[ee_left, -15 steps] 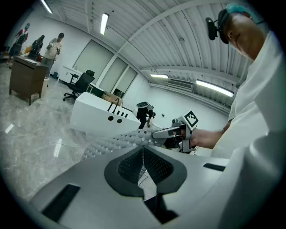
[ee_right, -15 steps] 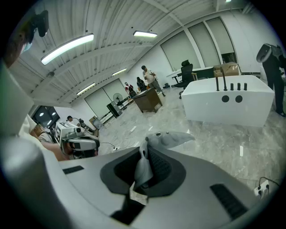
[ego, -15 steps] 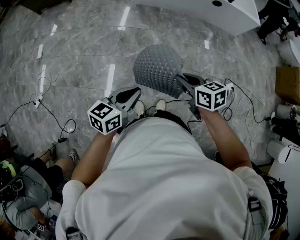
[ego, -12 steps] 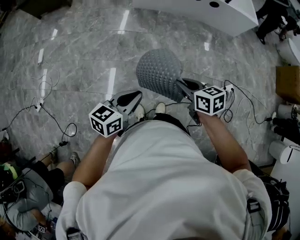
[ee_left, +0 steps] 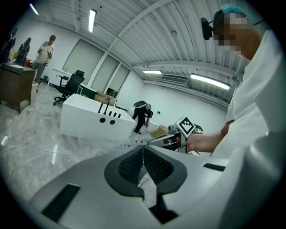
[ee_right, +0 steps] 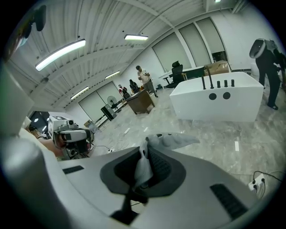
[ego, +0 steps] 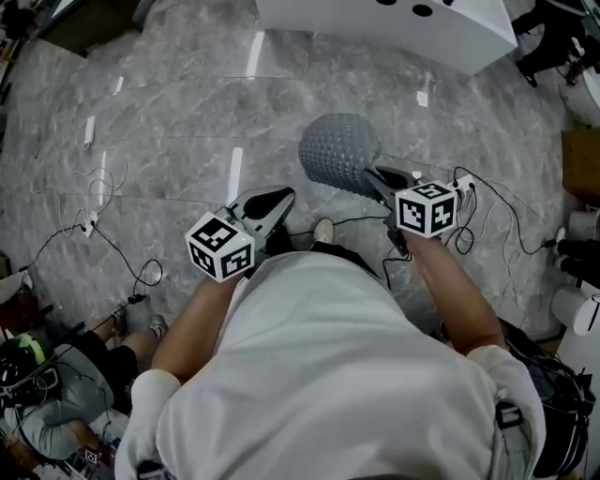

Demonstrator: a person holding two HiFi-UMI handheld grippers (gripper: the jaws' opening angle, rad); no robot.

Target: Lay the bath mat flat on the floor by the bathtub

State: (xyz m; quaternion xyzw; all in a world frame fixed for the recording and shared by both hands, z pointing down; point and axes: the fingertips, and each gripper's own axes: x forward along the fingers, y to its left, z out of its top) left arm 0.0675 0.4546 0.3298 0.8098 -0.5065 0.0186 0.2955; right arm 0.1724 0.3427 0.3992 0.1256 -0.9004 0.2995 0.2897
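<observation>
The bath mat (ego: 339, 152) is grey and knobbly. It hangs bunched above the marble floor from my right gripper (ego: 372, 177), which is shut on its edge. In the right gripper view a fold of the mat (ee_right: 144, 164) is pinched between the pads, and more of it sticks out past the tips. My left gripper (ego: 283, 196) is held apart to the left of the mat, jaws shut with nothing between them (ee_left: 143, 157). The white bathtub (ego: 394, 26) stands ahead on the floor, also seen as the bathtub (ee_right: 219, 103) in the right gripper view.
Cables (ego: 112, 246) and a power strip (ego: 466, 184) trail over the floor on both sides. A seated person (ego: 56, 394) is at the lower left. Cardboard boxes and white rolls (ego: 579, 159) stand at the right edge. People and a desk (ee_right: 142, 100) are far behind.
The right gripper with the hanging mat has shifted right and nearer the bathtub. The left gripper has followed alongside, still shut and empty.
</observation>
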